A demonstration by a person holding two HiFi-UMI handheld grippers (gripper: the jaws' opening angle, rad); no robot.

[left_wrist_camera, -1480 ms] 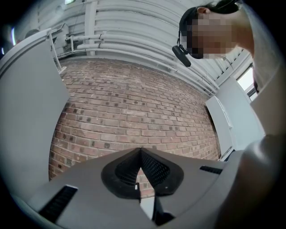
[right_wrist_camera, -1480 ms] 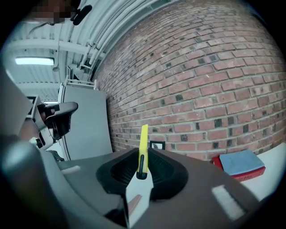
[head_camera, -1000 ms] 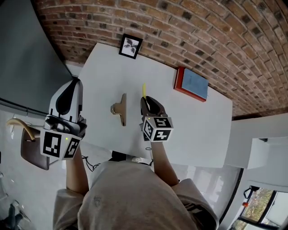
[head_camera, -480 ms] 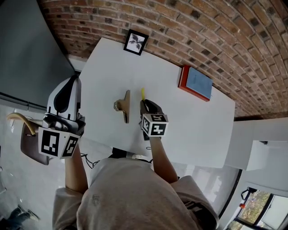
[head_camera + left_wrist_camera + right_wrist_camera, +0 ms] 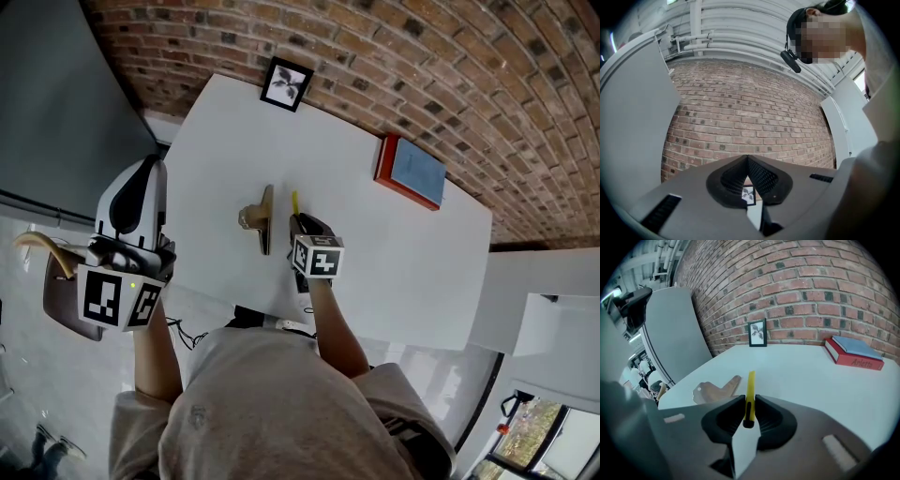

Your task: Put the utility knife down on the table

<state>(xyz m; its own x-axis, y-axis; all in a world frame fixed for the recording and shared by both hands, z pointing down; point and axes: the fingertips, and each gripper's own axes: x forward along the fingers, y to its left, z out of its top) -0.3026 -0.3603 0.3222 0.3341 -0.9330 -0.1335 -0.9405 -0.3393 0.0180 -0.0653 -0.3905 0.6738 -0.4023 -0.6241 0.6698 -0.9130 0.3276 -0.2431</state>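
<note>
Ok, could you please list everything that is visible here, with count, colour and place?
table: one, white, against the brick wall
brick wall: one, red-brown, behind the table
picture frame: one, black, table's far edge at the wall
book: one, red with blue cover, far right of the table
wooden piece: one, tan, middle of the table, left of the knife
utility knife: one, yellow, between the right gripper's jaws
left gripper: one, white and black, shut and empty, left of the table
right gripper: one, black, shut on the knife, over the table's middle
</note>
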